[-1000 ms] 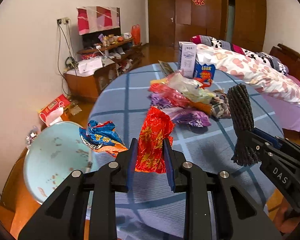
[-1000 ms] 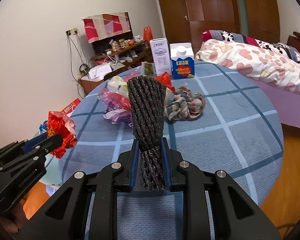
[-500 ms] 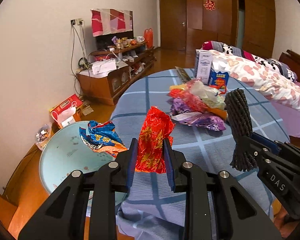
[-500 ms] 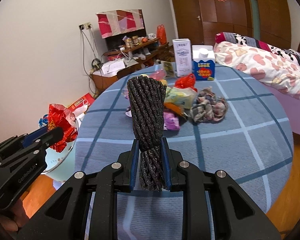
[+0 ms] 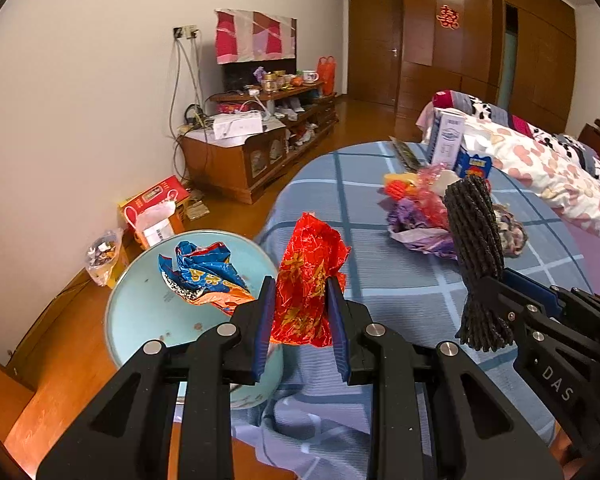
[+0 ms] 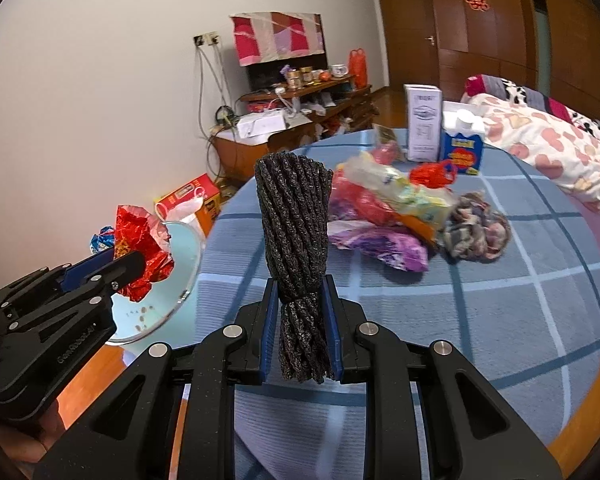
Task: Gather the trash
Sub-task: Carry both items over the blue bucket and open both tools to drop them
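My left gripper (image 5: 300, 320) is shut on a crumpled red foil wrapper (image 5: 309, 276), held over the table edge beside a light blue basin (image 5: 140, 312). A blue and orange wrapper (image 5: 204, 272) lies in the basin. My right gripper (image 6: 298, 320) is shut on a black foam net sleeve (image 6: 296, 240), held upright above the blue checked tablecloth (image 6: 519, 320). The left gripper (image 6: 128, 268) with the red wrapper (image 6: 140, 248) also shows in the right wrist view, over the basin (image 6: 180, 264). A pile of wrappers and bags (image 6: 383, 216) lies mid-table.
A white carton (image 6: 421, 122) and a blue milk carton (image 6: 461, 148) stand at the table's far side, a crumpled cloth (image 6: 479, 232) beside the pile. A wooden TV cabinet (image 5: 256, 152) stands by the wall, a red box (image 5: 156, 208) on the floor, a bed (image 5: 547, 160) at right.
Both grippers have drawn back toward the table's near edge and swung left, each keeping its item. The basin now lies closer under the left gripper.
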### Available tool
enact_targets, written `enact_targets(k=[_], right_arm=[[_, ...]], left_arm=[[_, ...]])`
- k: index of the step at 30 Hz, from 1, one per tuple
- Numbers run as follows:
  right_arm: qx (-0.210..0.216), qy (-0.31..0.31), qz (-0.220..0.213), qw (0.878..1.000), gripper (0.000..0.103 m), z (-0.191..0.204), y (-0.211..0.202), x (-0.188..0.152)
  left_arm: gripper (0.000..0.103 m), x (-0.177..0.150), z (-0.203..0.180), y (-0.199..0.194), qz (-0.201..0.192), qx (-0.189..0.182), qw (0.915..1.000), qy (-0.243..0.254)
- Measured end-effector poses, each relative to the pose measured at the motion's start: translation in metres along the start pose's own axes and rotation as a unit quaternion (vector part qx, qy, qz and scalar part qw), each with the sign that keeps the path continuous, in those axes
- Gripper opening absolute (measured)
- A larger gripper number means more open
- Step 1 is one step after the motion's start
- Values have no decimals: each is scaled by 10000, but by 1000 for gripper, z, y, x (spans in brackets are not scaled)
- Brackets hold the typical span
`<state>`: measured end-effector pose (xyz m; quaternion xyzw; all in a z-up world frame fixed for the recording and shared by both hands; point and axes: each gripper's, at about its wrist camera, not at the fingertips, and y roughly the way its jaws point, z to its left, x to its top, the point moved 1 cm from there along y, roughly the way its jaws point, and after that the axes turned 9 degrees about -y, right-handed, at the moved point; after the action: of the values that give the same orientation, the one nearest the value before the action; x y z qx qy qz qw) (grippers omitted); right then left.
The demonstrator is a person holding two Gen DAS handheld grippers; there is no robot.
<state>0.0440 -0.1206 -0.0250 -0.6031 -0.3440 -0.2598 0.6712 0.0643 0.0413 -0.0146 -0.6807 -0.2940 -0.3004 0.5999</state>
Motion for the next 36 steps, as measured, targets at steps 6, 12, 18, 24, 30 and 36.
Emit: enact_targets(k=[6,12,18,24,30,36], right_arm=[[146,-187,1,9997,23,22,8,7],[308,-340,18,9989,23,43,16,15],[449,-471,47,9979,23,63,24,21],[622,-564,73,9964,23,82,34,29],[792,-590,186,9949,23,96,51,36],[943,-621,340,9930,23,109,74,39]], left_arm=[[26,2,19,1,1,162,9997,-165],[26,4,39,3,-8,310,9990,-317],[26,8,59,8,1,502,9975,-505],[26,11,81,17,63,722,9946,-737],[26,12,100,27,144,906,9919,-880],[26,9,115,39,282,959,9895,-1048]])
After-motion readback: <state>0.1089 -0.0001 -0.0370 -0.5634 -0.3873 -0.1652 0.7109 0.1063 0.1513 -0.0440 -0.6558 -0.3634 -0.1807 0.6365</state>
